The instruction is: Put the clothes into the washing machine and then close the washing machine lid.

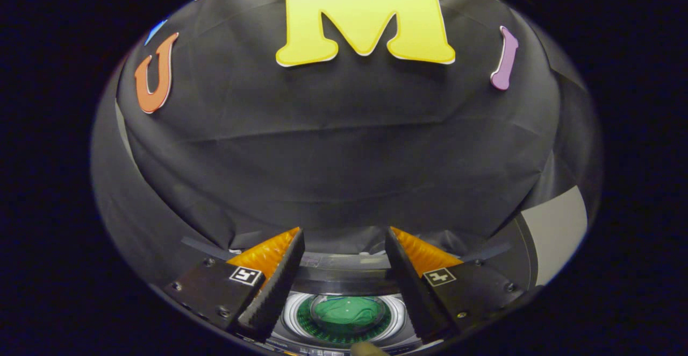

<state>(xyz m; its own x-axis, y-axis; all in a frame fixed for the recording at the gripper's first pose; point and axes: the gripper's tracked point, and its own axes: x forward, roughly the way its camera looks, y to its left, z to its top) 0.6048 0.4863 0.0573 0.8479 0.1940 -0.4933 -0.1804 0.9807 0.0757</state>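
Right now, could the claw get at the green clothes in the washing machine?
Probably not: the claw is open, but the green clothes seem to sit under the washing machine's closed clear lid.

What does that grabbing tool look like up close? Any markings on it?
The gripper has two wedge-shaped fingers that taper toward the tips, with ribbed, saw-toothed inner faces. Each finger sits on a flat dark plate fastened with small screws, and each plate carries a small square black-and-white marker.
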